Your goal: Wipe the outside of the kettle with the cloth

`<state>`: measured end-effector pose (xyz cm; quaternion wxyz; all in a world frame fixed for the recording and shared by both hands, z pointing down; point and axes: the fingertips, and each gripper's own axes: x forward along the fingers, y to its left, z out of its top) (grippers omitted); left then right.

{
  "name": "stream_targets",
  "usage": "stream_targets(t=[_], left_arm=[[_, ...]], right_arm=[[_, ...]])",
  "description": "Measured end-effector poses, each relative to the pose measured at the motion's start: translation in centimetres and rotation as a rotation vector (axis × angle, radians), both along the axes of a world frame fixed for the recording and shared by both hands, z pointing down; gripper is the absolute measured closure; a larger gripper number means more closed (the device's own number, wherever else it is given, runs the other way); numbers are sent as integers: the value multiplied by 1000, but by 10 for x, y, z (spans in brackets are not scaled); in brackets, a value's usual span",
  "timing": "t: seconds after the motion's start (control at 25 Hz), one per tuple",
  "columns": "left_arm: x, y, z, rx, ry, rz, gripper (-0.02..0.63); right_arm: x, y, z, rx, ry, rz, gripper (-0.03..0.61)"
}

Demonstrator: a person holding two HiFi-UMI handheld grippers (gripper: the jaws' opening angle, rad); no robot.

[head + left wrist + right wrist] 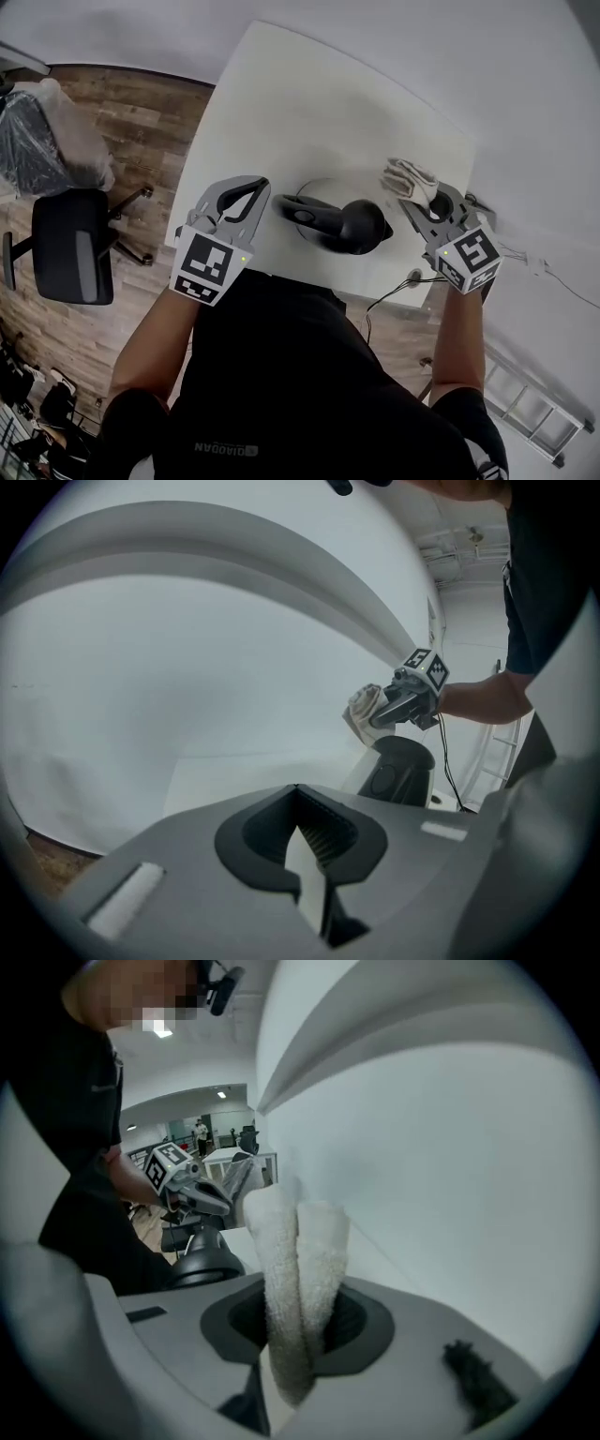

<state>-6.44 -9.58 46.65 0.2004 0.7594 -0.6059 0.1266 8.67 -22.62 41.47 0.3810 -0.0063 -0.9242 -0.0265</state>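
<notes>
Student: Tools nearest the body: what does each hold, and why?
Tutor: Left gripper [255, 192], just left of the kettle [352, 225], has its jaws together on nothing, probably free to steady it. Right gripper [414, 190], just right of the kettle, clamps a folded white cloth [405, 175], held clear of the black body; wiping looks not yet begun.
Student: Obstacles?
Tutor: A cable [389, 292] trails off the table [309, 103] edge, near-right of the mid-table kettle; an office chair [70, 246] stands far left. Neither blocks approach.

White table [309, 103] on wood-plank floor [141, 131] (1 black chair [70, 246] nearby).
</notes>
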Motion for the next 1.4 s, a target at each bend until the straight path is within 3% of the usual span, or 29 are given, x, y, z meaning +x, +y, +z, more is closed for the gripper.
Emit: stream_targets(t=[0.12,0.24,0.44,0.6,1.04,1.4], left_arm=[[6,0,-3,21,8,24,606],[6,3,2,25,13,32,606],[-2,12,13,19,27,28,606],[-4,16,21,23,43,19,606],[11,16,25,20,81,40,606],[-6,22,52,-18,118,-6,606]], right_arm=[[-9,27,-19,145,44,-214,486],[-19,44,-16,230,117,-410,486],[-37,56,-5,297,283,-669,486],[-51,67,5,300,376,-868,486],[-67,76,48,233,524,-1122,486],[-83,80,114,162,636,-1288,486]])
